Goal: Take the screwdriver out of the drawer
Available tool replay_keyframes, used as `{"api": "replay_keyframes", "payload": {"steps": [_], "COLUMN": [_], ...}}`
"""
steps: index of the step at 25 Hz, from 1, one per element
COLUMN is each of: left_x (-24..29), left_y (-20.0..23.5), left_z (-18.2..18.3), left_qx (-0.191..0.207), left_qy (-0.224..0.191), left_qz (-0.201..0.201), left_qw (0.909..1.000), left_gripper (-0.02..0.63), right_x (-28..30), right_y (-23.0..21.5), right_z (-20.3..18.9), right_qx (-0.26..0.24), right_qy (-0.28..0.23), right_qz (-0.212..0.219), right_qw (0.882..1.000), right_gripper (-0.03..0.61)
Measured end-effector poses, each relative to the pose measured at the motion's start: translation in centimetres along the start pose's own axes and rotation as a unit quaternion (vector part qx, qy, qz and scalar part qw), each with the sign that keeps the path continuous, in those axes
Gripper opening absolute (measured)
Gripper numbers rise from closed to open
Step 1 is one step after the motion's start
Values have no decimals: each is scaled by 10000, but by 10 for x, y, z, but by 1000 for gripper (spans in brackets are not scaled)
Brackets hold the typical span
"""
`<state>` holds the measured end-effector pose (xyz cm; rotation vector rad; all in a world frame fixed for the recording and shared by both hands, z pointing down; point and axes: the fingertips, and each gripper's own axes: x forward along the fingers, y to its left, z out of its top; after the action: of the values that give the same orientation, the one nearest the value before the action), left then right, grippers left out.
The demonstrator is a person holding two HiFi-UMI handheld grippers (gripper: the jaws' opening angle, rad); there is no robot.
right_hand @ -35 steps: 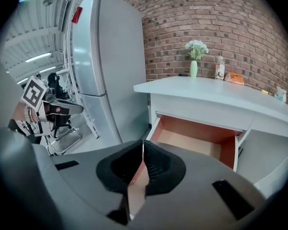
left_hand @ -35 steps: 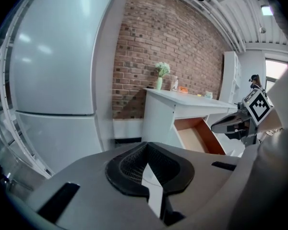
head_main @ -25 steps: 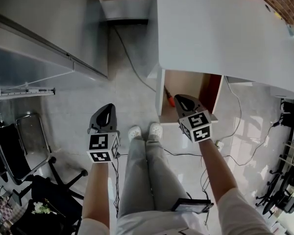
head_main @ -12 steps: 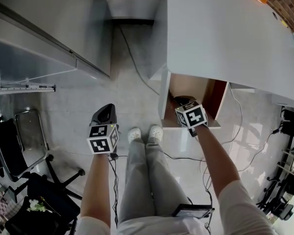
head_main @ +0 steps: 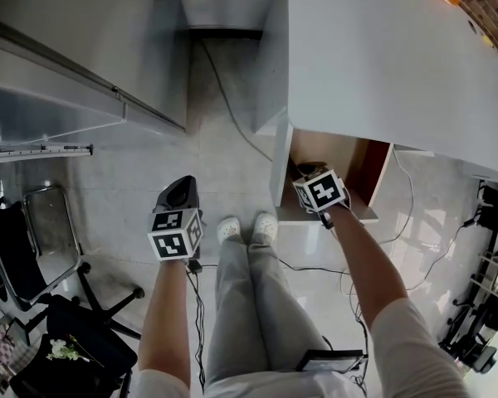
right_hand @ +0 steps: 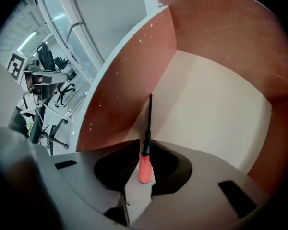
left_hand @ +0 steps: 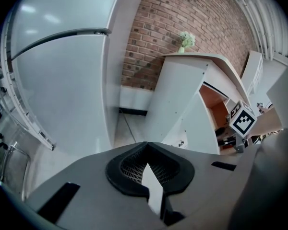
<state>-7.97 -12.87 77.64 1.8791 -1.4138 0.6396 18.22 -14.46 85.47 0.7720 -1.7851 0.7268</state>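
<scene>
Right tool reaches into the open drawer in the head view, while left tool hangs beside the leg, out of the way. Left gripper view: jaws pressed together on nothing. Right gripper view: jaws pinch the screwdriver by its red handle, the thick end for a sure hold, not yet lifted out.
</scene>
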Motion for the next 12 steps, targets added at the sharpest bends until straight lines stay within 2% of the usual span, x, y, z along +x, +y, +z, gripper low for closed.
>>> {"api": "replay_keyframes", "payload": {"steps": [6, 12], "left_x": [2, 1], "left_y": [2, 7], "left_z": [-9, -20], "left_qx": [-16, -72], "left_qy": [79, 192], "left_qz": [0, 19], "left_qw": [10000, 9998], "left_gripper": [9, 9], "right_x": [16, 27], "right_y": [-4, 3], "right_z": [-4, -9], "right_qx": [-100, 210], "right_qy": [272, 462], "right_qz": [-144, -17], "right_qw": [9995, 9987], "right_gripper": [26, 41]}}
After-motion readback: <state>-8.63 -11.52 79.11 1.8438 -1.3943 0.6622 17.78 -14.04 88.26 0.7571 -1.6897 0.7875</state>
